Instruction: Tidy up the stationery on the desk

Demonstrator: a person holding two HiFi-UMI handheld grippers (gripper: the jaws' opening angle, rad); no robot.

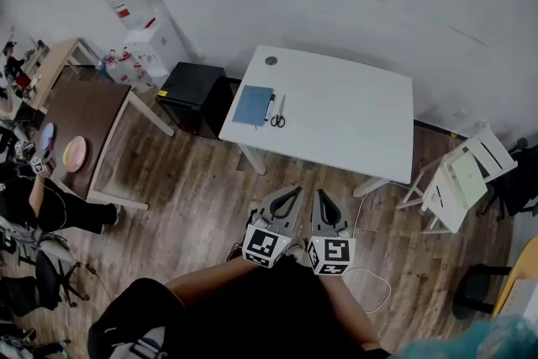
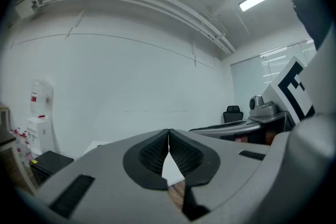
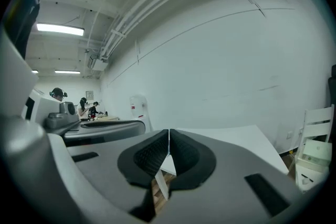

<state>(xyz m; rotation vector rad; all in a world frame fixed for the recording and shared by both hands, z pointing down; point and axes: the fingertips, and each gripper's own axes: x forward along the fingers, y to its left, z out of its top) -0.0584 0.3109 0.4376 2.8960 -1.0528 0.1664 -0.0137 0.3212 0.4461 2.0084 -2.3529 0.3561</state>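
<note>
"Head view, biggest thing first: what lies ahead of the two tools?"

"The white bench (image 1: pixel 353 113), well ahead of both. The stationery sits at its end on the left hand-held gripper's side."

"And the tools themselves?"

"The left hand-held gripper (image 1: pixel 292 191) and the right hand-held gripper (image 1: pixel 323 195) hang side by side over the wooden floor, short of the bench. Each has its jaws pressed together with nothing between them, and each one's own camera shows the same."

"Then the stationery?"

"A blue notebook (image 1: pixel 253 105) lies ahead of the left one and a little to its left, close to the bench's edge. A thin dark stick (image 1: pixel 270 107) lies just beside it, possibly a pen, though it is too small to tell. The scissors (image 1: pixel 277 118) are on the stick's other side, almost straight ahead."

"What might go wrong?"

"My guess is that jaws arriving closed would shove things instead of taking them. The notebook could slide off that near edge. The scissors lie flat and thin, so the pads may skid over them or nudge the stick into rolling. With all three so close together, taking one could drag its neighbour."
</note>
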